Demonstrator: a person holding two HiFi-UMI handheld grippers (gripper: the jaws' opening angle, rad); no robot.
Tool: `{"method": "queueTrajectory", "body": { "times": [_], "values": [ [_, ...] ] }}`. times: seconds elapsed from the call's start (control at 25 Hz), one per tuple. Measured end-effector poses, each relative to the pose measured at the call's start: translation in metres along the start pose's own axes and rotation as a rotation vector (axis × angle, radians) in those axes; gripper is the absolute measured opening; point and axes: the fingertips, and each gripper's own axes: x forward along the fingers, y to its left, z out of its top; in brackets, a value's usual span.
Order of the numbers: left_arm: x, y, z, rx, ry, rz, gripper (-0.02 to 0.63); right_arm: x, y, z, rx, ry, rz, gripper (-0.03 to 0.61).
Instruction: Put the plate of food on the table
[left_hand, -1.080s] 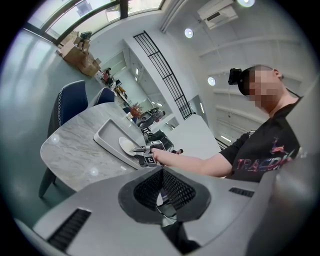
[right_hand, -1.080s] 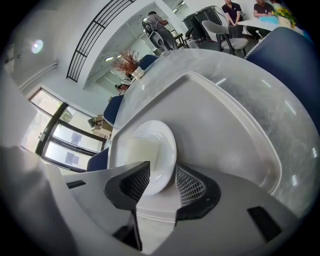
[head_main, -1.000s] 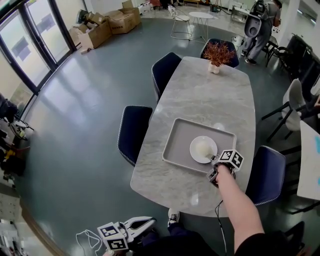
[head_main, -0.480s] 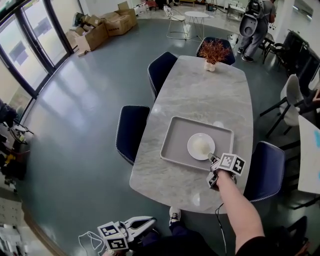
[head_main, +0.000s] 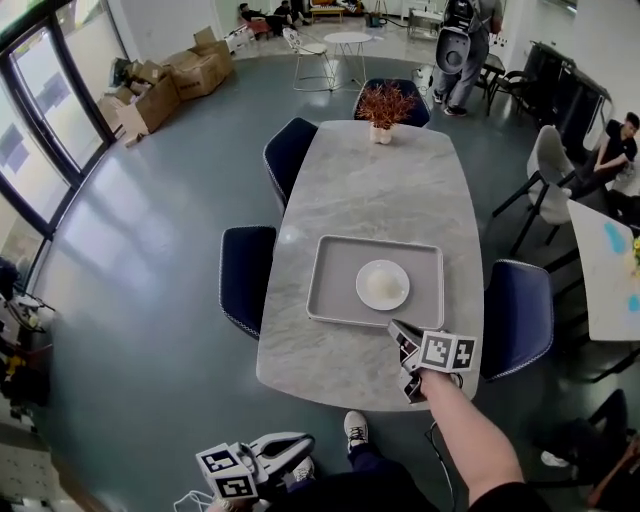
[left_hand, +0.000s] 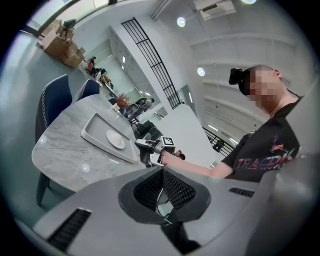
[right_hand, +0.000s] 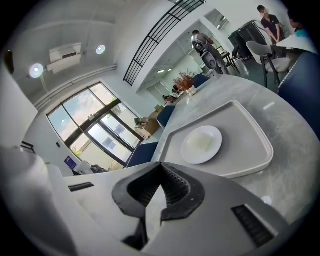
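Here the plate (head_main: 383, 285), carrying a pale portion of food (right_hand: 202, 141), sits inside the grey tray (head_main: 330, 300) on the marble table (head_main: 370, 190), slightly toward the tray's 3 o'clock side. The right gripper (head_main: 394, 326) hangs over the tray's near rim with its jaws pressed together on nothing; the plate lies apart from them, at about 12 o'clock in the head view and 1 o'clock in its own view. The left gripper (head_main: 303, 441) sits low, off the table's near end, jaws together and empty, with the plate well apart at about 10 o'clock.
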Motion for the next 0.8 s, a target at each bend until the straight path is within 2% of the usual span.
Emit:
{"method": "queueTrajectory", "body": {
  "times": [0.28, 0.48, 0.8],
  "values": [
    [-0.026, -0.015, -0.006, 0.048, 0.062, -0.099, 0.006, -0.052, 0.065, -0.061, -0.025, -0.038, 0.051, 0.008],
    [-0.048, -0.027, -0.020, 0.074, 0.100, -0.155, 0.006, -0.084, 0.103, -0.124, 0.024, -0.028, 0.098, 0.008],
    [-0.086, -0.038, -0.052, 0.090, 0.166, -0.225, 0.006, -0.122, 0.154, -0.205, 0.006, -0.054, 0.108, 0.008]
  ]
}}
